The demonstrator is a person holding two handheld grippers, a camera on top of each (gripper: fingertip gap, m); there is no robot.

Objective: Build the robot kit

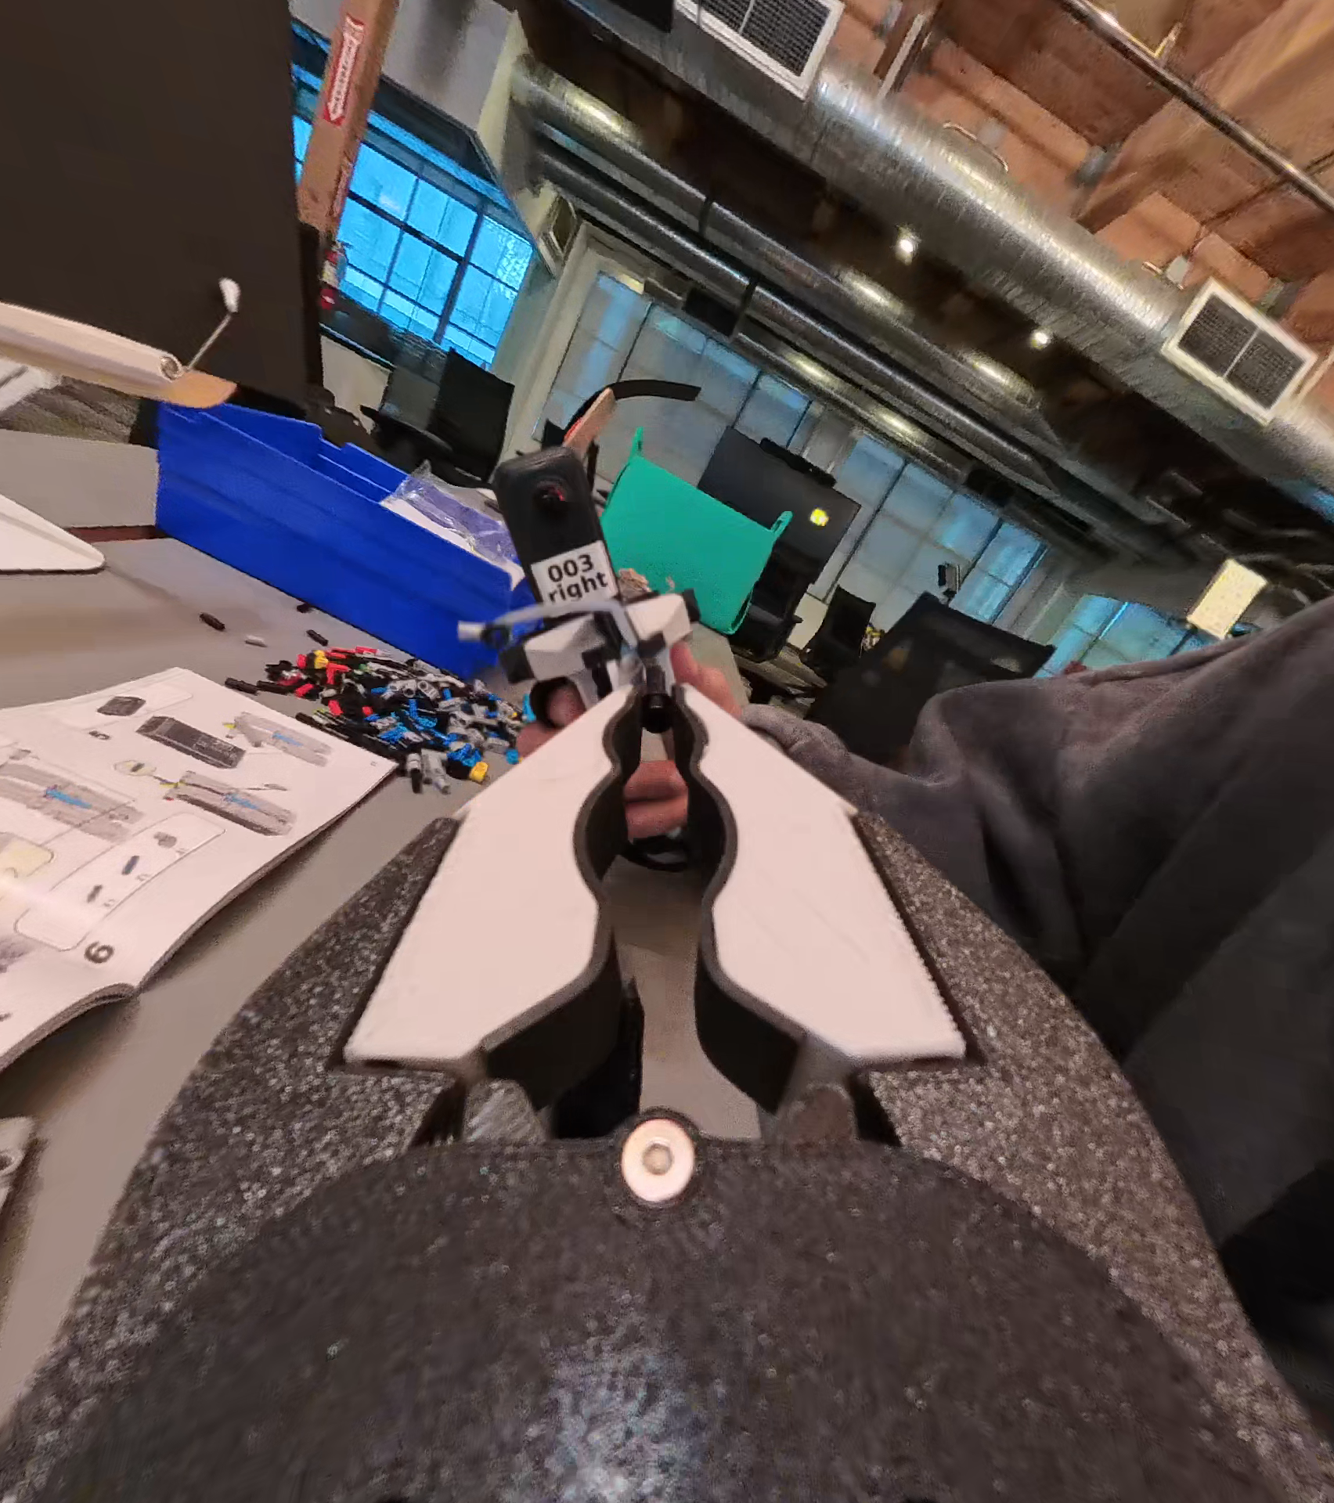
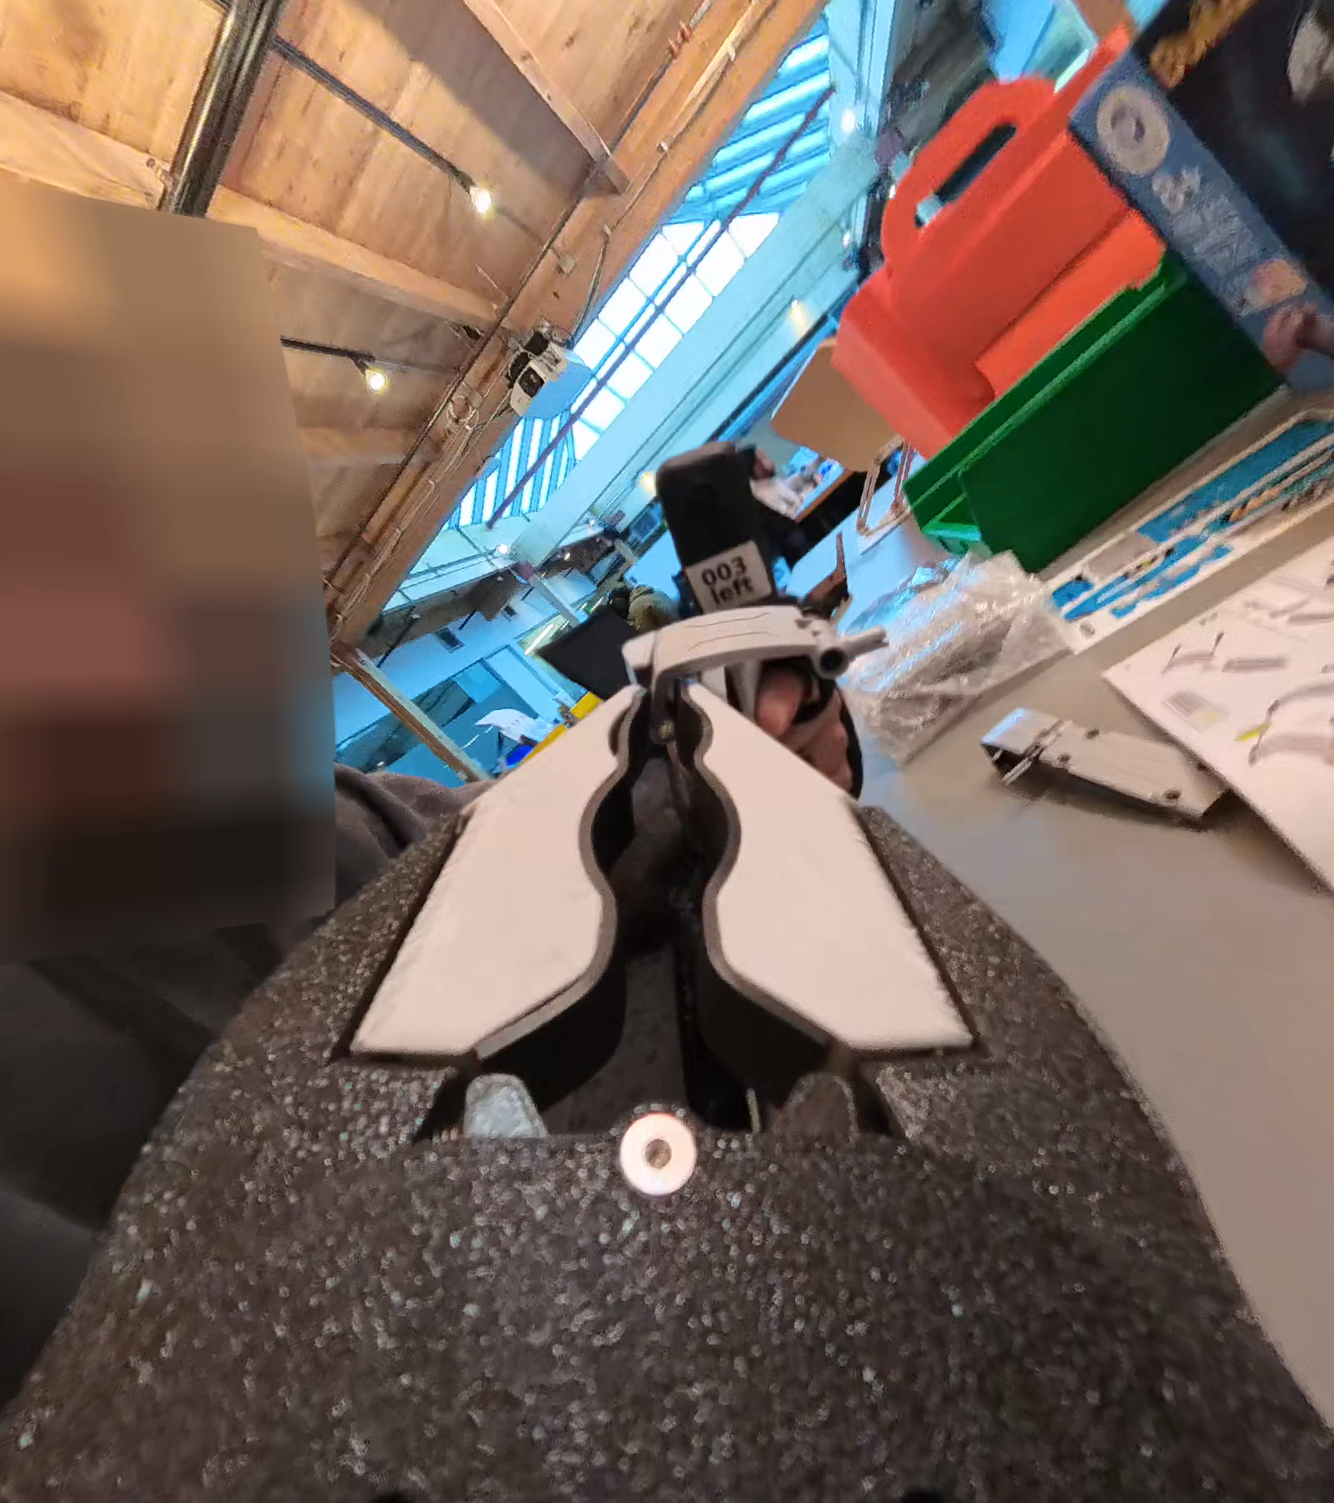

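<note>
Two hand-held grippers meeting over the table (image 1: pixel 37 618). The left hand-held gripper (image 1: pixel 654 707) has its fingers drawn almost together, apparently nipping the lower edge of a small grey assembly (image 1: pixel 566 651) of building parts. The right hand-held gripper (image 2: pixel 662 716) is likewise nearly closed on the same piece from the opposite side (the exact contact is hidden by the fingertips). The assembly is held up off the table, between the two. A second grey built section (image 2: pixel 1103 764) lies finished on the table beside the open instruction booklet (image 1: pixel 119 813). A pile of loose small parts (image 1: pixel 403 707) lies unused in front of the blue bin (image 1: pixel 306 520). Crumpled plastic bags (image 2: pixel 948 642) lie near a green bin (image 2: pixel 1095 455).
</note>
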